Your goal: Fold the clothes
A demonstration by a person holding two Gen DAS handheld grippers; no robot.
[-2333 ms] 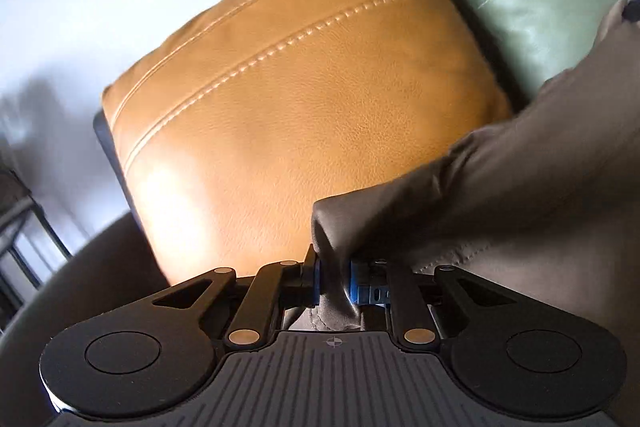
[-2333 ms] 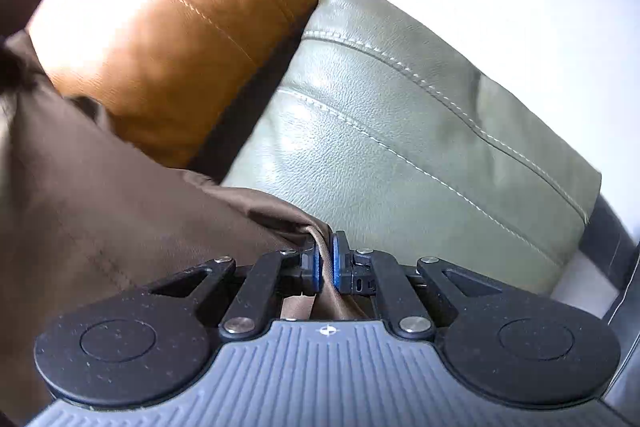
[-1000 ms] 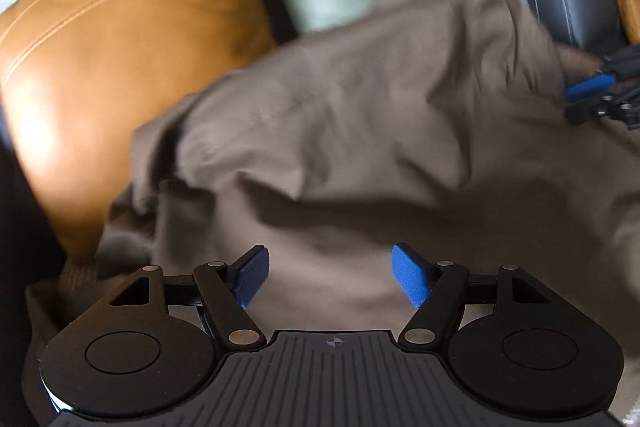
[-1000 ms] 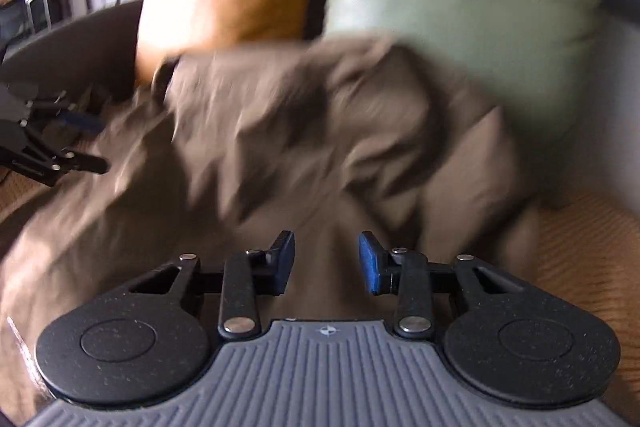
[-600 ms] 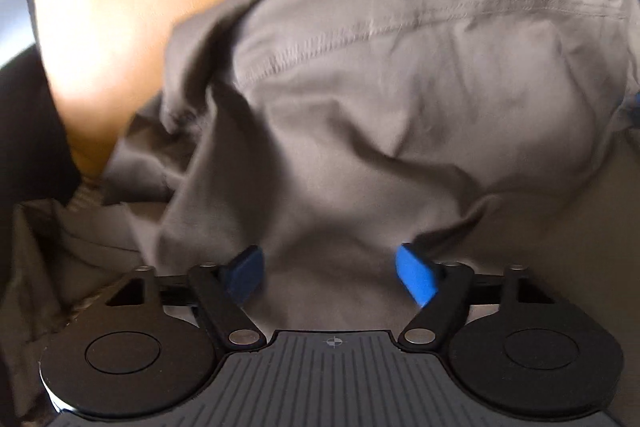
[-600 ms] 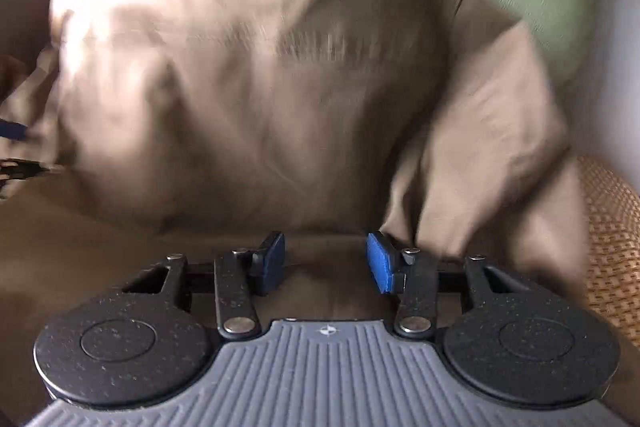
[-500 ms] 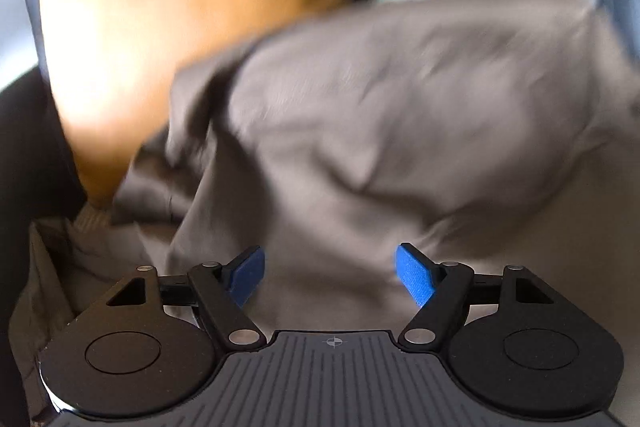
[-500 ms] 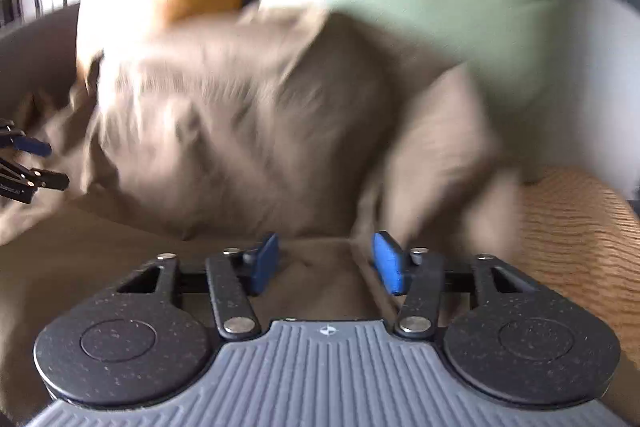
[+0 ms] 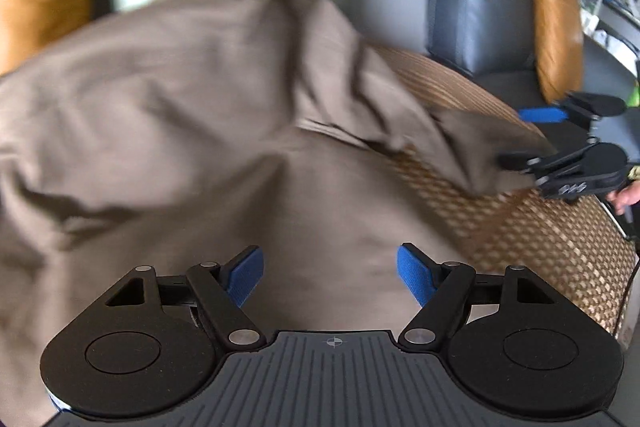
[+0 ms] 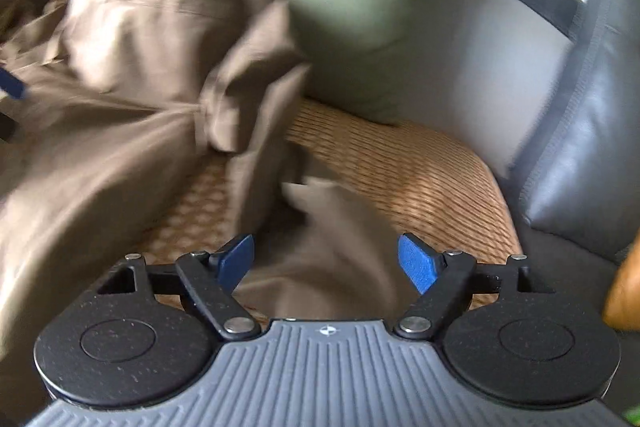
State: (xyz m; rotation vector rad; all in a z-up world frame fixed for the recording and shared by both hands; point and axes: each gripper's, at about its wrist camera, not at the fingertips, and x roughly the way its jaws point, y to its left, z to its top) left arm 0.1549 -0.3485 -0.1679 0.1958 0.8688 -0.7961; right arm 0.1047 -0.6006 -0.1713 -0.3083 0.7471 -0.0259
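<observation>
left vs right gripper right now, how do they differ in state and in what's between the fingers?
1. The left gripper hangs over the broad body of the brown garment; the right gripper is at a narrow end of it lying on the woven seat.
2. Only cloth shows between the left gripper's fingers; beside the right gripper's fingers, bare weave shows too.

Shared: both have jaws spread wide, gripping nothing.
</observation>
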